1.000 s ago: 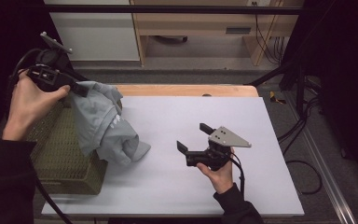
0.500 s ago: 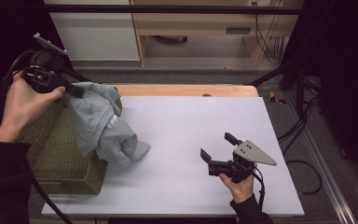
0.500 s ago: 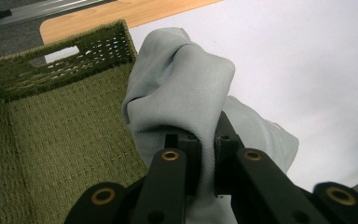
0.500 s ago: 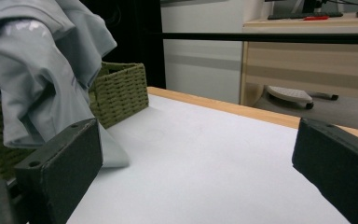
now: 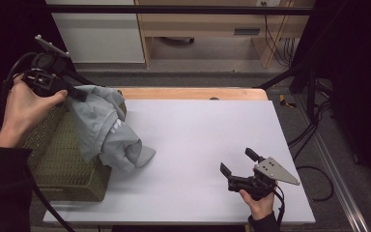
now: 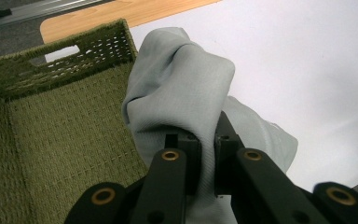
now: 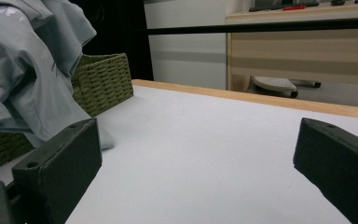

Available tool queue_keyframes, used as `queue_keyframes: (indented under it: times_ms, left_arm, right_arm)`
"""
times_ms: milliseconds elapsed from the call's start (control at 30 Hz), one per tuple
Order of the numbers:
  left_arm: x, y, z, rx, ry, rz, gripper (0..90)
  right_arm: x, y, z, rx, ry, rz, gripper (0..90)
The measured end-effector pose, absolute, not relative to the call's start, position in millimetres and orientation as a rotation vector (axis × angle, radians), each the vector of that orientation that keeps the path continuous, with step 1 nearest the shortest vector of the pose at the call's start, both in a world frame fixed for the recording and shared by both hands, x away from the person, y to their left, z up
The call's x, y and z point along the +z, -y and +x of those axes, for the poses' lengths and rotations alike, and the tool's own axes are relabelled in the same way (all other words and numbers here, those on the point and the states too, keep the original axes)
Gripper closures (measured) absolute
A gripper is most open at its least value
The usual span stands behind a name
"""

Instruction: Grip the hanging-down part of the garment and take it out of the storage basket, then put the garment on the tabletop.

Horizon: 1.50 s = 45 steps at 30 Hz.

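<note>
A light grey garment [image 5: 107, 126] hangs from my left gripper [image 5: 77, 93], which is shut on a fold of it above the green woven basket [image 5: 60, 159]. Its lower end rests on the white table [image 5: 212, 130] beside the basket. In the left gripper view the jaws pinch the grey cloth [image 6: 182, 93] over the basket's edge [image 6: 60, 51]. My right gripper [image 5: 239, 163] is low over the table's front right, open, with nothing between its jaws. From the right gripper view the garment [image 7: 32, 70] hangs at far left in front of the basket [image 7: 105, 77].
A wooden strip [image 5: 193, 93] runs along the table's far edge. Beyond it stand a white cabinet [image 5: 96, 29] and a wooden shelf unit [image 5: 212, 26]. Cables [image 5: 314, 130] lie on the floor to the right. A black bar [image 5: 183, 9] crosses the top.
My right gripper has moved right and toward the table's front edge, sinking lower. The left gripper has stayed in place, still holding the garment.
</note>
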<state>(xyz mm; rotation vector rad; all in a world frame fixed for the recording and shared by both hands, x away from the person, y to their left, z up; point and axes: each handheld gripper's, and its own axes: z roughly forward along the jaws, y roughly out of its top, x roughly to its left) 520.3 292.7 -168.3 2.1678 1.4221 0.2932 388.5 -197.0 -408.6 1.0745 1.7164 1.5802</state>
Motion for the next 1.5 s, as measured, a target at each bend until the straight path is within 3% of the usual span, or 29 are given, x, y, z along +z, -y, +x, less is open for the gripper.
queue_keyframes:
  times_ms: [1000,1500]
  left_arm:
    - [-166.8,-286.6,521.3,0.275,-1.407,2.18,84.8]
    - [-153.6,-239.2,514.1,0.27,-1.269,2.235,85.3]
  right_arm:
    - [-419.4,206.3,386.1,1.556,-1.725,1.1,0.3]
    - [-419.0,208.5,382.1,1.541,-1.731,1.096,0.3]
